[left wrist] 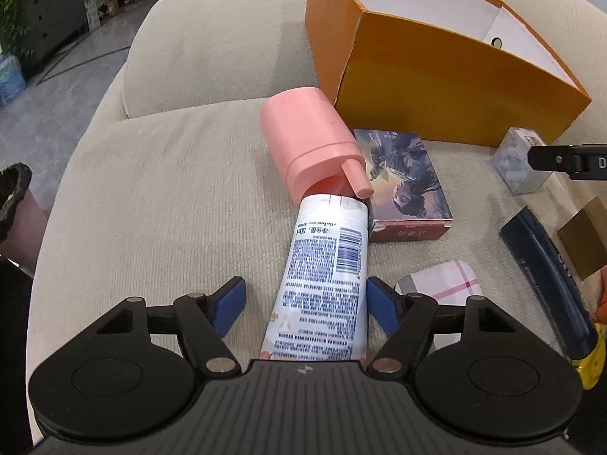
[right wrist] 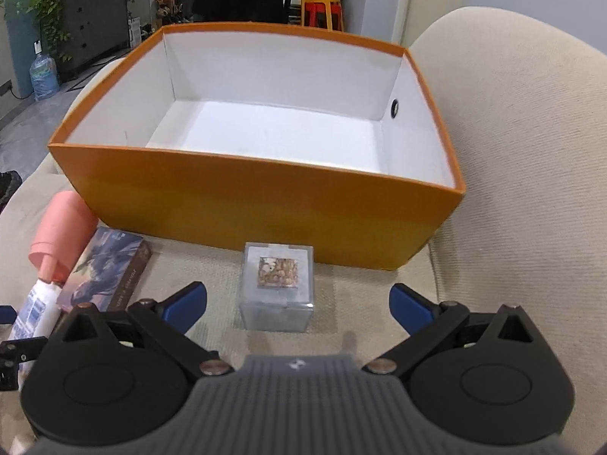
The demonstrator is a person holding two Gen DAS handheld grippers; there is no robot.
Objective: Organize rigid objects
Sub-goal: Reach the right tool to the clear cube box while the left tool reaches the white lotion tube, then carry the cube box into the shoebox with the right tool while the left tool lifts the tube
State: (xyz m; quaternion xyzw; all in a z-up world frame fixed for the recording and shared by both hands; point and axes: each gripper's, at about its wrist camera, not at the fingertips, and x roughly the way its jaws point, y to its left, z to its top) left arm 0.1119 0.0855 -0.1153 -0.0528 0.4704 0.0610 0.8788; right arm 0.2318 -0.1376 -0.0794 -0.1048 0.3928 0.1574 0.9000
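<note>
1. The white tube (left wrist: 322, 284) with a pink cap lies on the beige sofa cushion (left wrist: 159, 197), between the blue pads of the left hand-held gripper (left wrist: 305, 303); the right pad is at its side, the left pad stands apart from it, so the jaws are released, not clamped.
2. Its long axis runs straight ahead of the left hand-held gripper, with the pink cap (left wrist: 315, 140) at the far end, close to the orange box (left wrist: 436, 87).
3. Only the left wrist view shows the checked cloth (left wrist: 444, 280), the dark blue case (left wrist: 546, 276) and a gold card (left wrist: 584, 239), all to the right of that gripper.
4. Only the right wrist view looks into the orange box (right wrist: 246, 197): its white inside holds nothing.
5. The right hand-held gripper (right wrist: 297, 309) is spread wide, with the clear cube (right wrist: 279, 288) on the cushion just ahead between its pads, touched by neither.
6. The illustrated flat box (left wrist: 406, 178) lies right of the tube, touching it, and left of the cube.
</note>
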